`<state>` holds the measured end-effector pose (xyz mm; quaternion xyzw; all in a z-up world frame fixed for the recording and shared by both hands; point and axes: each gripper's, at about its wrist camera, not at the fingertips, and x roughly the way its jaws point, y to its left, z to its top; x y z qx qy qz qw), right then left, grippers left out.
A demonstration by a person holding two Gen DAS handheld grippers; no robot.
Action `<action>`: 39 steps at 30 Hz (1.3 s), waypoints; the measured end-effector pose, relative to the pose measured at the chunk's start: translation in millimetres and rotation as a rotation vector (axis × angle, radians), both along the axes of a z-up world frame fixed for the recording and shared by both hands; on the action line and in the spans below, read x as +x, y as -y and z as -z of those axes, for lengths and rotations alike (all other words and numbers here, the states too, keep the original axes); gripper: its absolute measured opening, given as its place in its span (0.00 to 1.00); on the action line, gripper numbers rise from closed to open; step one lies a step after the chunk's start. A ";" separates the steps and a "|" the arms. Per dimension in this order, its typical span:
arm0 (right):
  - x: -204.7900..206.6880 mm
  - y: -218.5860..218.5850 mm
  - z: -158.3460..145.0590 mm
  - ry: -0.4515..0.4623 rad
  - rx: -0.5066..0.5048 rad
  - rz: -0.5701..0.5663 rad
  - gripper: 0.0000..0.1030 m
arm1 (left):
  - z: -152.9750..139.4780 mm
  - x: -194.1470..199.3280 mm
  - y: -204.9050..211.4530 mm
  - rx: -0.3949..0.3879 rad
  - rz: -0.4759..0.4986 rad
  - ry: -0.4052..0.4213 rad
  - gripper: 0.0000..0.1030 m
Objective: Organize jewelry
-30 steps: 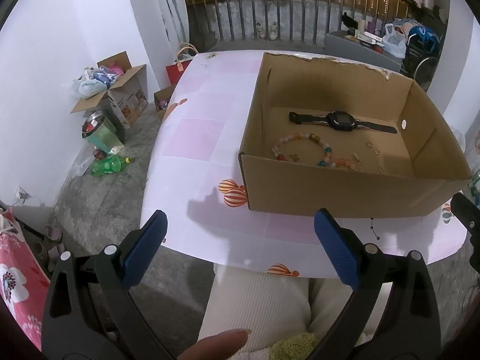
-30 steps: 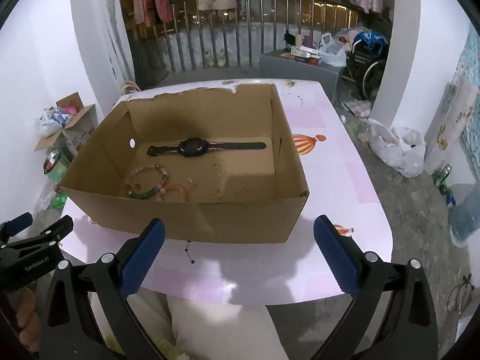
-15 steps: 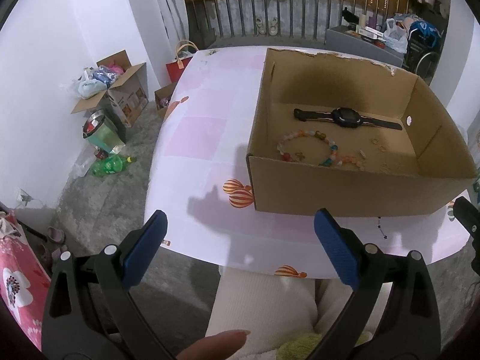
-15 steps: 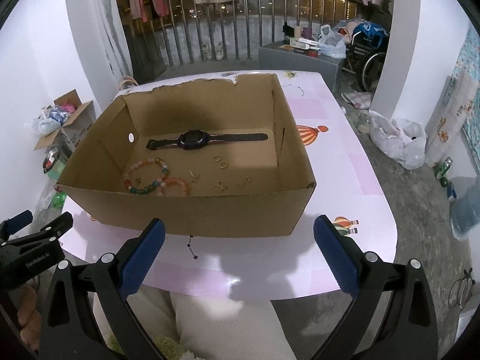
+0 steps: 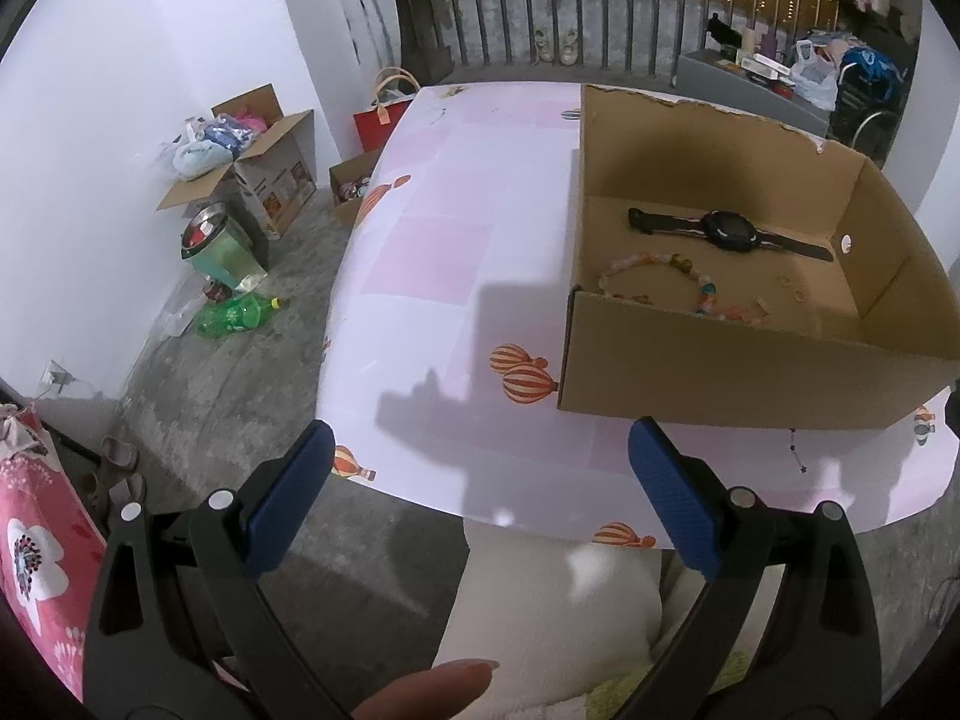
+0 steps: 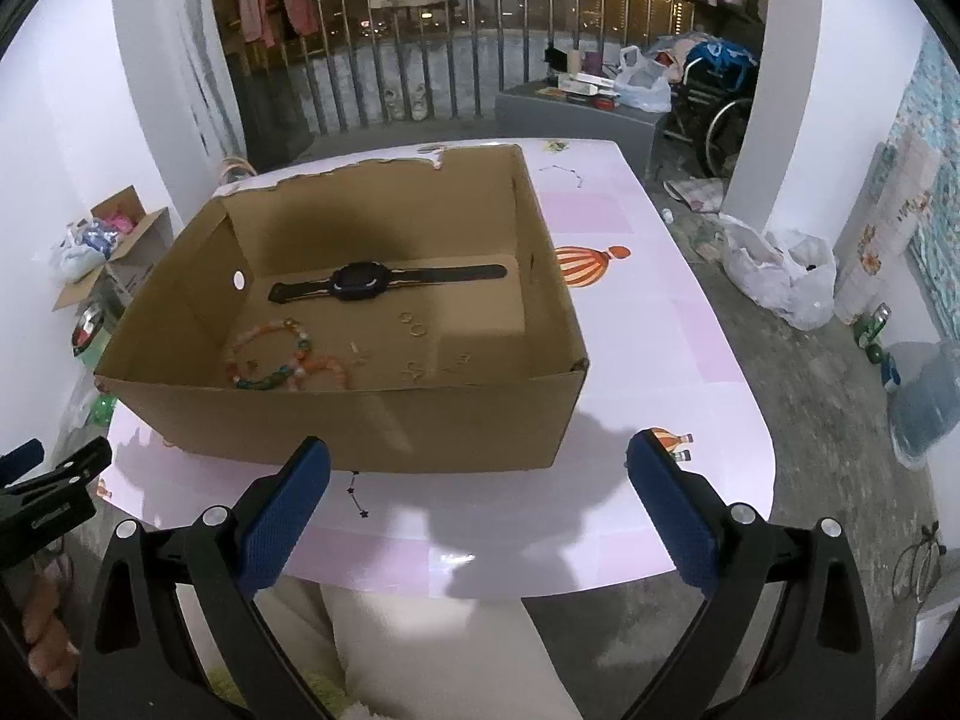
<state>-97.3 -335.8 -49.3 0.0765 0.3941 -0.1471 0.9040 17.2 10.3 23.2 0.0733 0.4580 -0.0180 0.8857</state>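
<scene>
A brown cardboard box point(image 5: 750, 372) point(image 6: 360, 426) stands on the pink balloon-print table point(image 5: 432, 276) point(image 6: 630, 372). Inside lie a black watch point(image 5: 729, 231) point(image 6: 360, 283), a bead bracelet point(image 5: 654, 264) point(image 6: 273, 354), an orange bead bracelet point(image 6: 327, 367) and small gold rings point(image 6: 413, 324). My left gripper point(image 5: 480, 504) hangs open off the table's near left edge, away from the box. My right gripper point(image 6: 480, 501) is open over the near edge, in front of the box. Nothing sits between either pair of fingers.
A person's cream-clad lap point(image 5: 552, 618) is under the table edge. On the floor at left are open cartons point(image 5: 264, 156), a blender jar point(image 5: 222, 252) and a green bottle point(image 5: 234, 315). A railing point(image 6: 456, 78), a wheelchair point(image 6: 720, 96) and white bags point(image 6: 780, 276) lie beyond.
Both grippers have pulled back and swung a little; the box shifts right in the left view and sits farther off in the right view. Both stay open.
</scene>
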 end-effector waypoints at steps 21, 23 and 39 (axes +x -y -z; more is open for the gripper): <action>2.2 4.1 3.1 -0.007 -0.001 0.018 0.94 | 6.5 -2.9 0.6 0.010 0.006 -0.013 0.92; 3.0 4.4 4.2 -0.010 0.000 0.018 0.94 | 6.4 -2.6 0.9 0.010 0.005 -0.014 0.92; 9.6 -0.7 7.3 -0.021 -0.009 -0.005 0.94 | 8.1 0.6 -0.3 0.016 0.016 -0.036 0.92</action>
